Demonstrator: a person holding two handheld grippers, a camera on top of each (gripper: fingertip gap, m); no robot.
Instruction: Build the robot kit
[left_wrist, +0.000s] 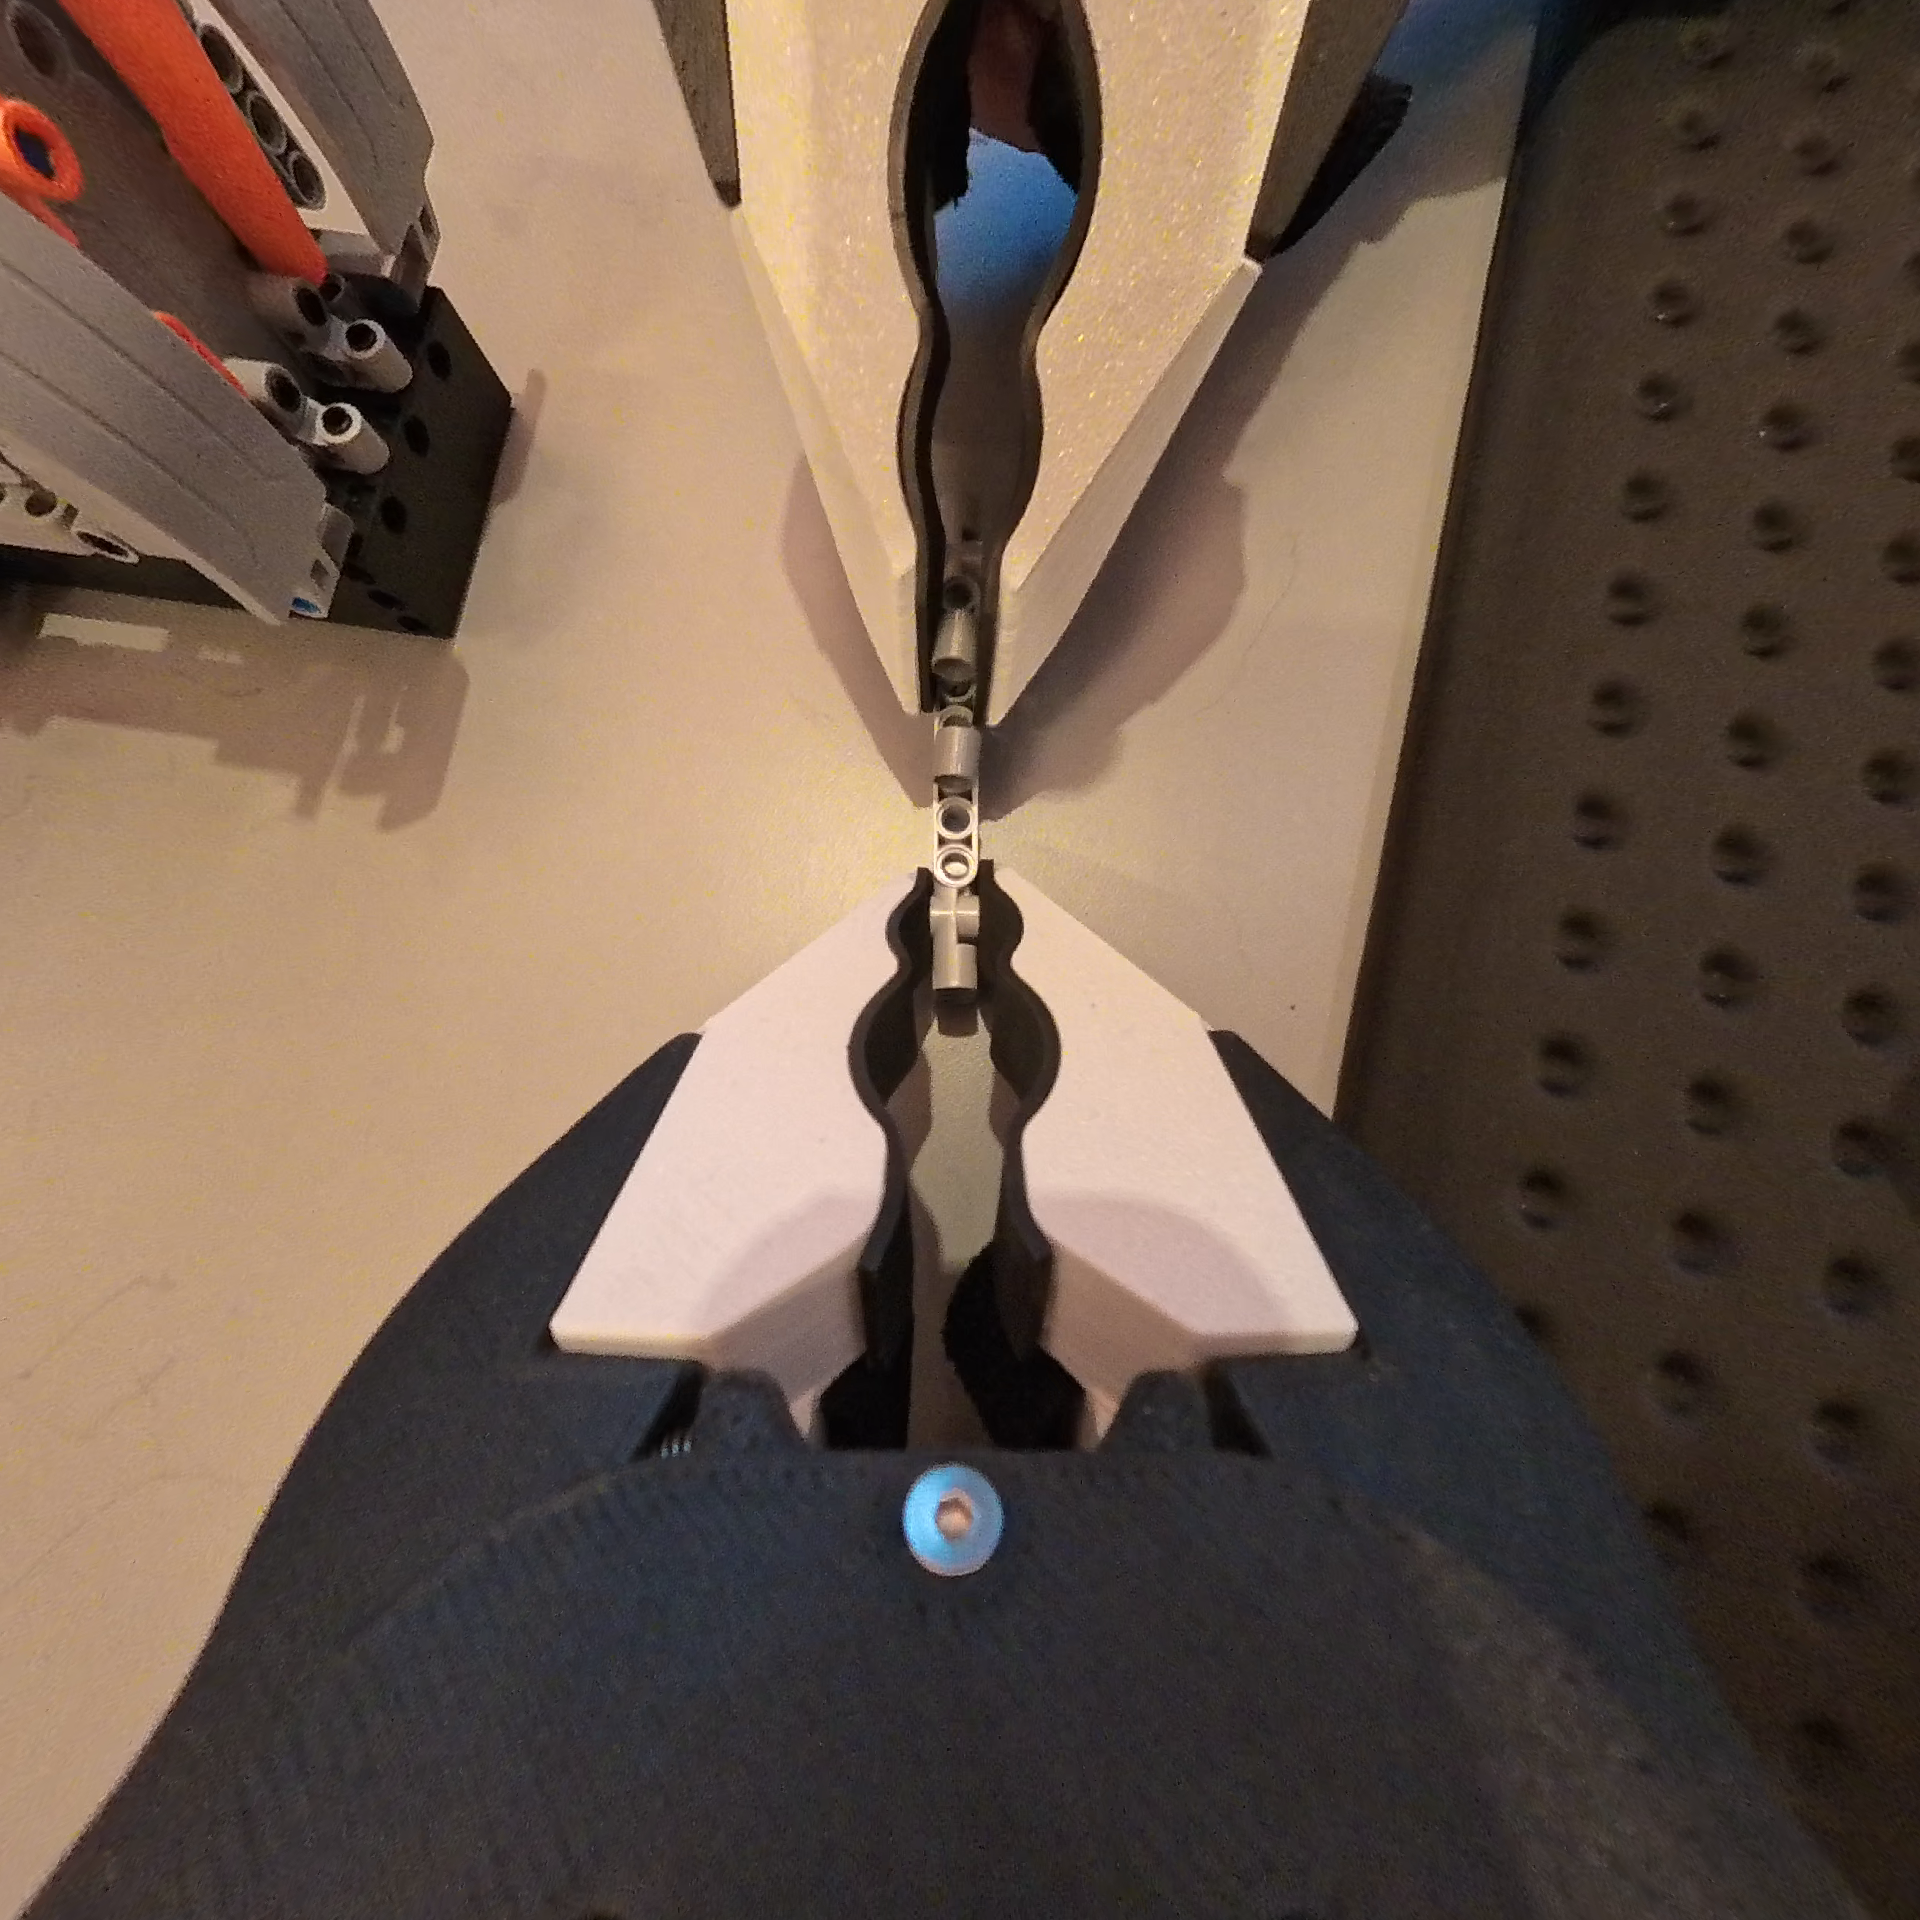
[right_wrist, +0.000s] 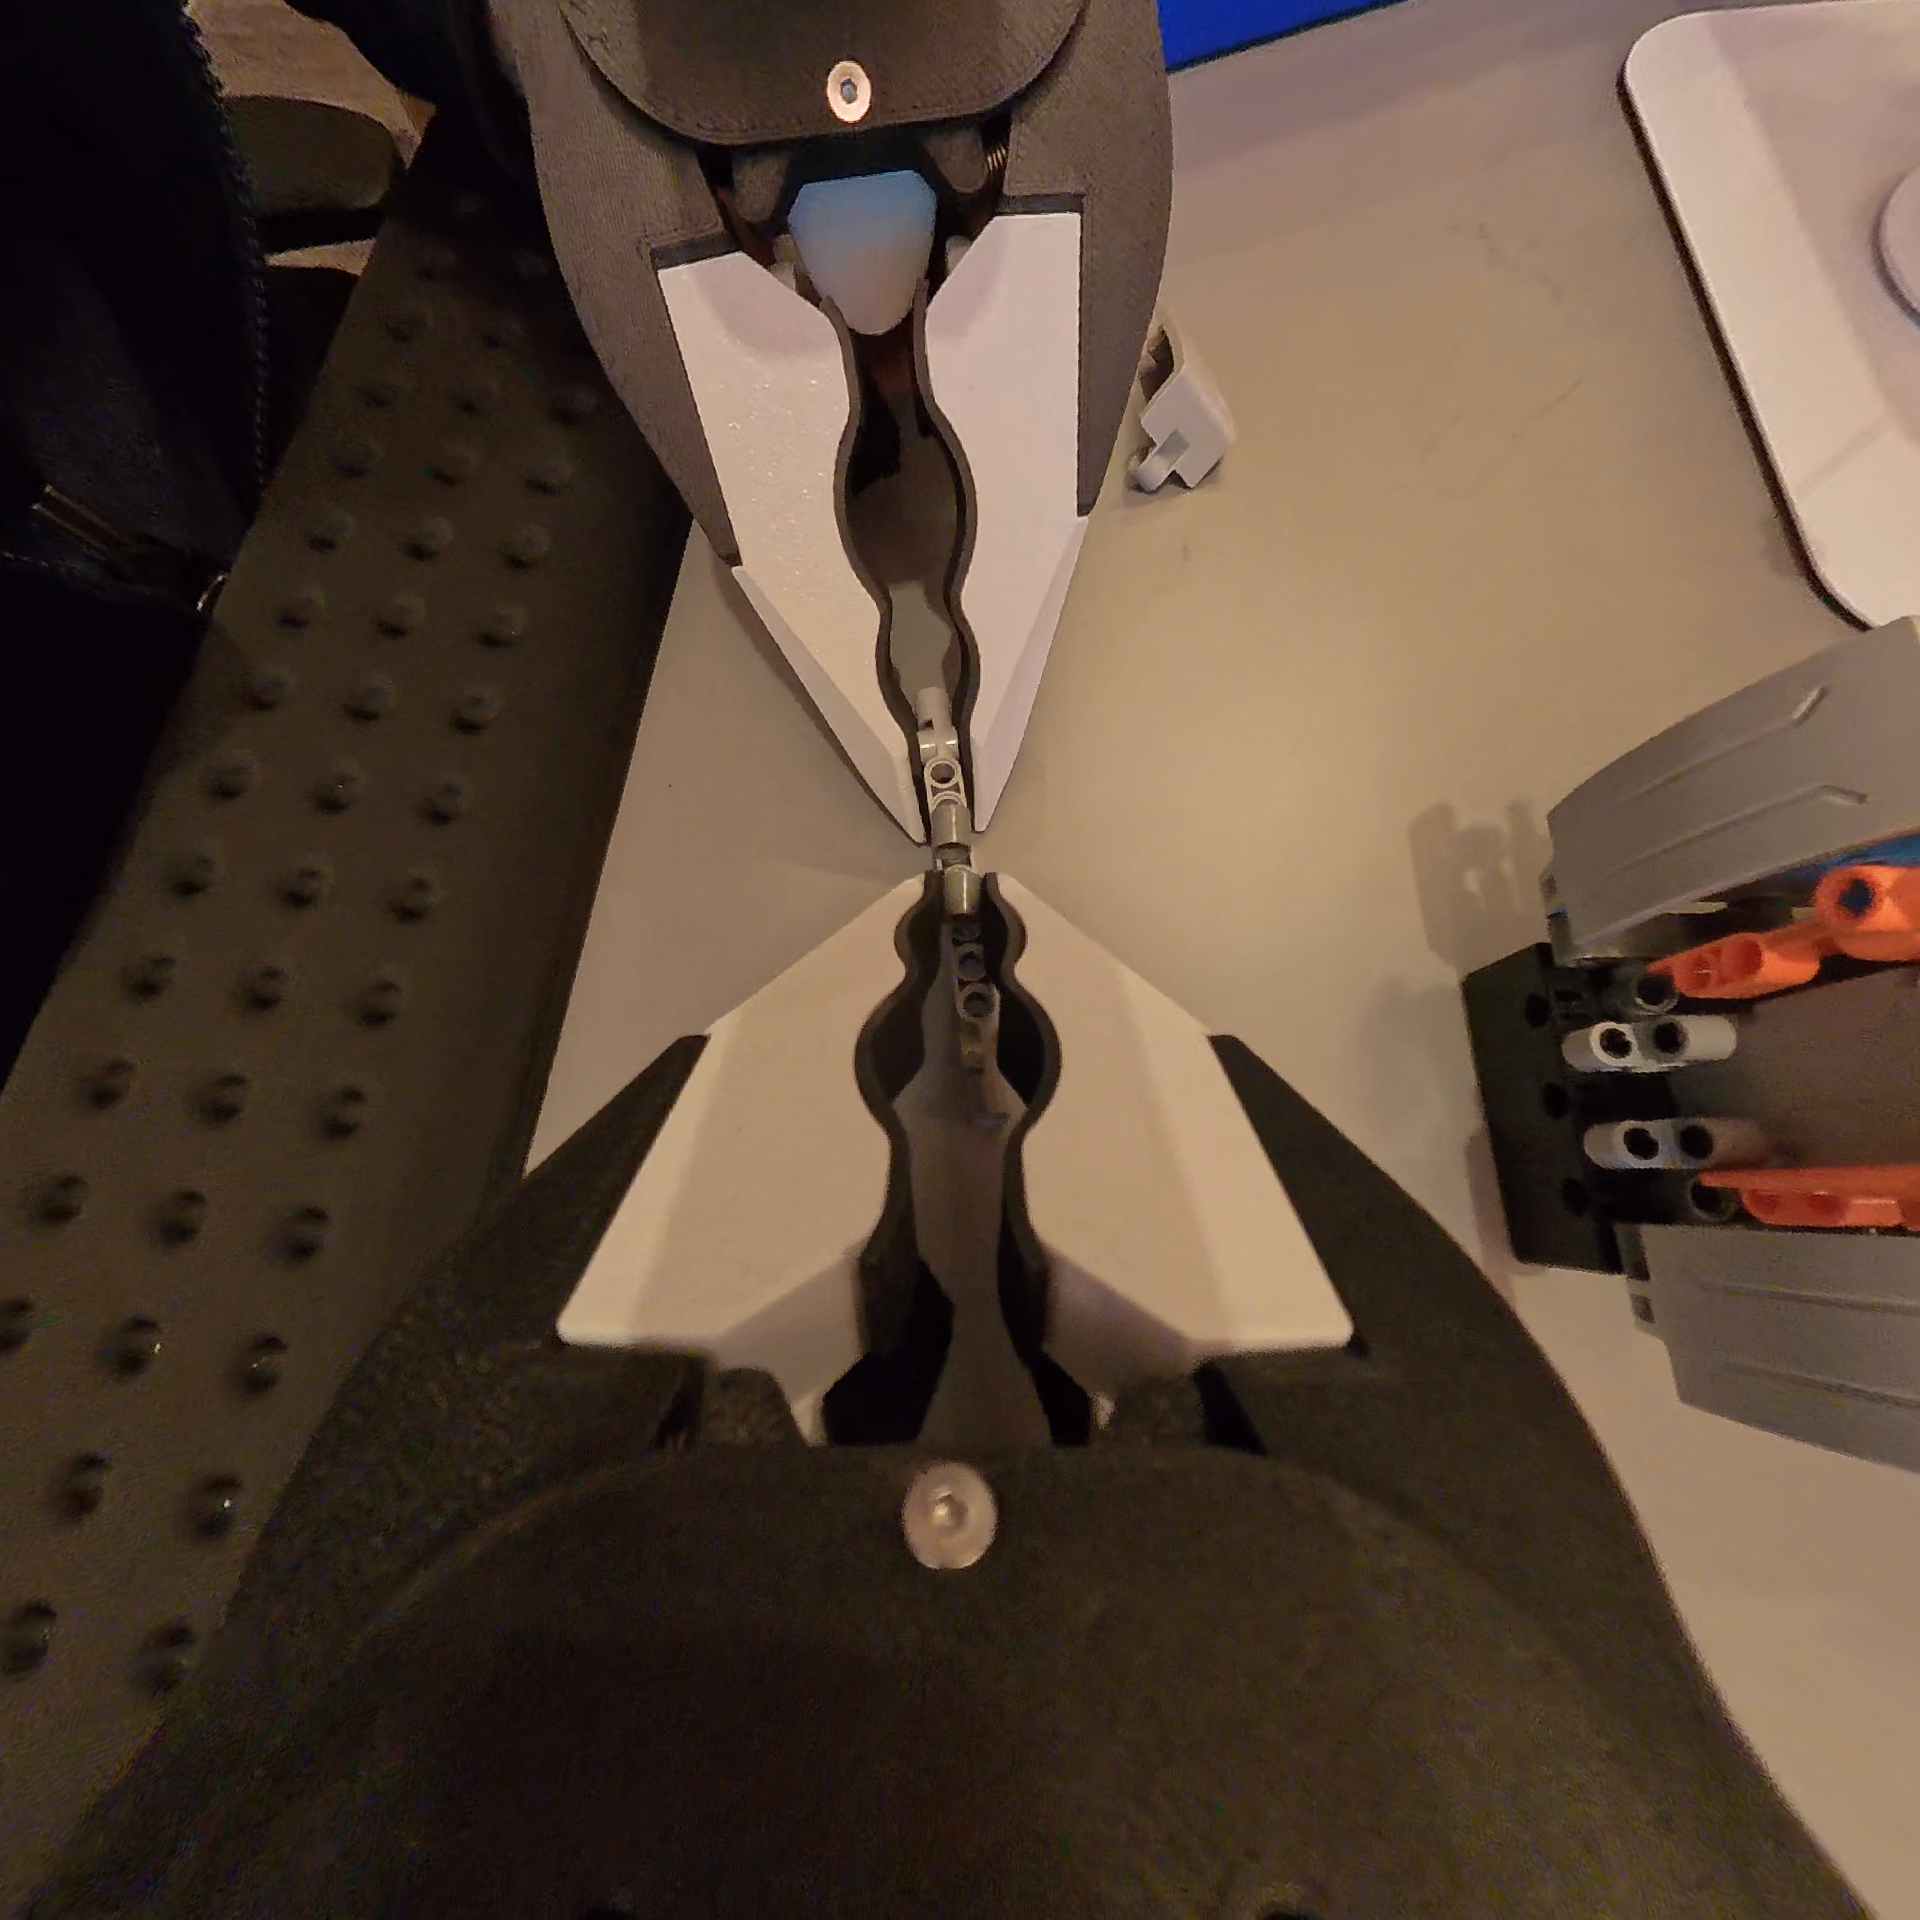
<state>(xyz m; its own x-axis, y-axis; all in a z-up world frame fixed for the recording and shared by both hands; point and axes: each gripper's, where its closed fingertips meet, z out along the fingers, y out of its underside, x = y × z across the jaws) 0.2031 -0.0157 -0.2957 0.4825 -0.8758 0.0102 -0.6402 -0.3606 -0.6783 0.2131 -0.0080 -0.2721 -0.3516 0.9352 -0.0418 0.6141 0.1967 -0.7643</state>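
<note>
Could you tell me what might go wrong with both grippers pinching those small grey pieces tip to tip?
1. The left gripper and right gripper hold the grey connector chain only at their fingertips, so a piece could slip or twist out.
2. The tips nearly meet; pushing closer may make them collide.

The left gripper (left_wrist: 956, 894) and right gripper (right_wrist: 961, 883) meet tip to tip over the table, pointing at each other. Each has its white fingers (left_wrist: 790, 1101) pinched nearly together (only a narrow slit between them).

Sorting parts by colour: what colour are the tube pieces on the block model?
Orange tube pieces, clearest in the right wrist view.
</note>
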